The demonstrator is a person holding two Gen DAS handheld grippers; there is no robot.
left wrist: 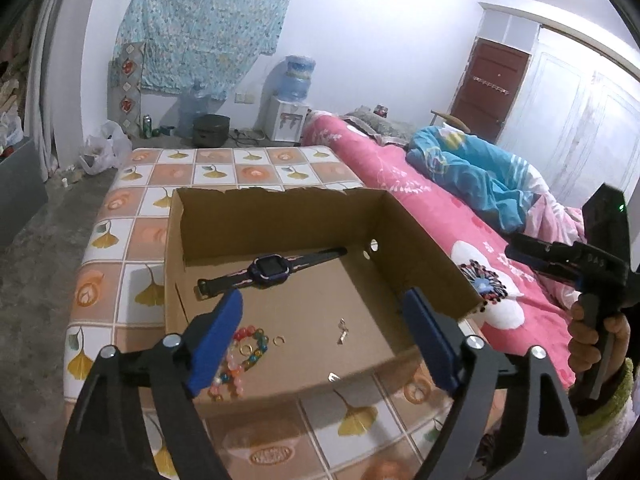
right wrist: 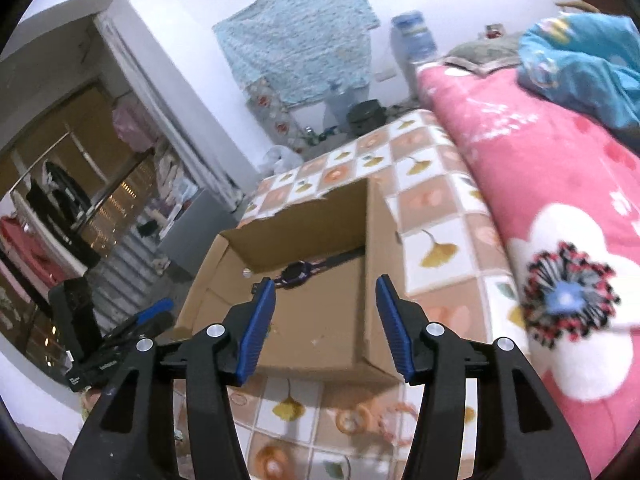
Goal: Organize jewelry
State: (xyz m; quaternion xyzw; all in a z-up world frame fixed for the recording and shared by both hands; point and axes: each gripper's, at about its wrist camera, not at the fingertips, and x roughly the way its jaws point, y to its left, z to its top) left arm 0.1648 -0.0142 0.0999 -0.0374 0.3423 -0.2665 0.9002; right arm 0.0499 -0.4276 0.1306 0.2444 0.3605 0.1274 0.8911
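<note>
Only the left view shows the bead bracelet (left wrist: pixel 240 354) beside the watch (left wrist: pixel 267 270); both tools, left (left wrist: pixel 324 340) and right (right wrist: pixel 326 328), gape empty.

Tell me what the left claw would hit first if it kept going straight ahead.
Probably the cardboard box's bare floor, between the bead bracelet and the small gold piece; depth is uncertain. The left claw is open and empty.

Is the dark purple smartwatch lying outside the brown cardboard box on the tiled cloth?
No, the dark purple smartwatch lies on the floor of the brown cardboard box, near its back wall.
</note>
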